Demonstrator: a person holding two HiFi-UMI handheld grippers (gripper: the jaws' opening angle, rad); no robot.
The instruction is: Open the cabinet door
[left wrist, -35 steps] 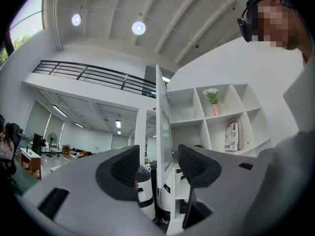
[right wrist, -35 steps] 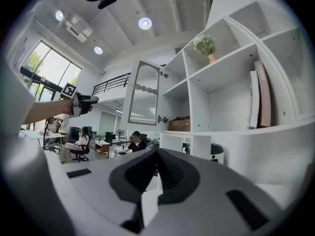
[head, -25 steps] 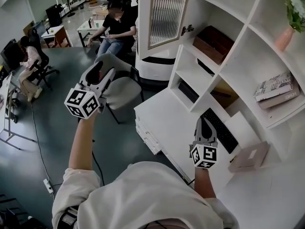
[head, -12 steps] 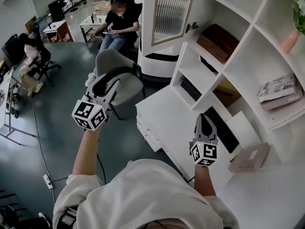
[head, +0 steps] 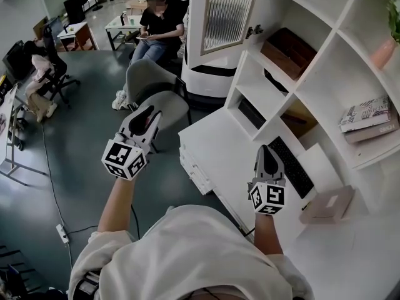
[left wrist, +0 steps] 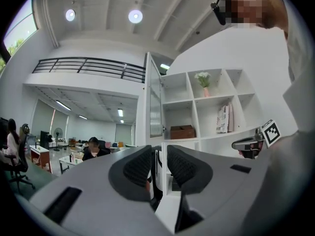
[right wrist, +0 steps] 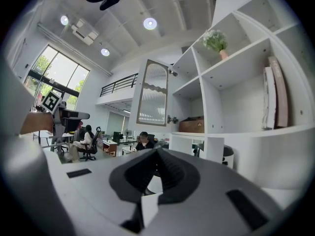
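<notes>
Currently my L gripper [head: 145, 114] jaws narrow, just been closing, nothing betw.; R gripper [head: 269, 158] closed, empty. Cabinet door [head: 225, 14] already swung out, well ahead/above fingers. Judged light, glass fragile; take by knob [head: 253, 30].

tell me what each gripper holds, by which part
Nothing is held. The jaws of the left gripper have just been closing on air; those of the right gripper are shut, empty.

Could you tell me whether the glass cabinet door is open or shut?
Open: the ribbed-glass door stands swung out, baring the shelf with the brown box.
</notes>
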